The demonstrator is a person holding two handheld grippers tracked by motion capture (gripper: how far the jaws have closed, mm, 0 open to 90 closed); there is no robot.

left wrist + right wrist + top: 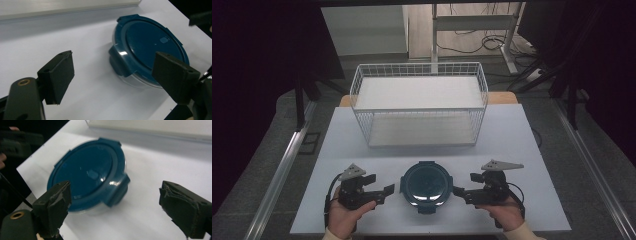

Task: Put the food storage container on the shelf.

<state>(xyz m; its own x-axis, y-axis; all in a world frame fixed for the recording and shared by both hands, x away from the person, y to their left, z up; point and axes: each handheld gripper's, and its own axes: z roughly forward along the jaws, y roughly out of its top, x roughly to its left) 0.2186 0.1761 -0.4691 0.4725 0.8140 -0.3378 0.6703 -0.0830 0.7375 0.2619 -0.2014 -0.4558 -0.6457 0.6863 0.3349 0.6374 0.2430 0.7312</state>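
High view: container (427, 183) between grippers (381, 190).

Left tongs (381, 190) and right tongs (464, 186) low, level, pointing inward toward each other, jaws spread, nothing gripped.

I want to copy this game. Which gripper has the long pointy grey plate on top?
The right gripper, right of the blue-lidded container. Its grey plate is long and pointed; the left gripper has a shorter, stubbier one.
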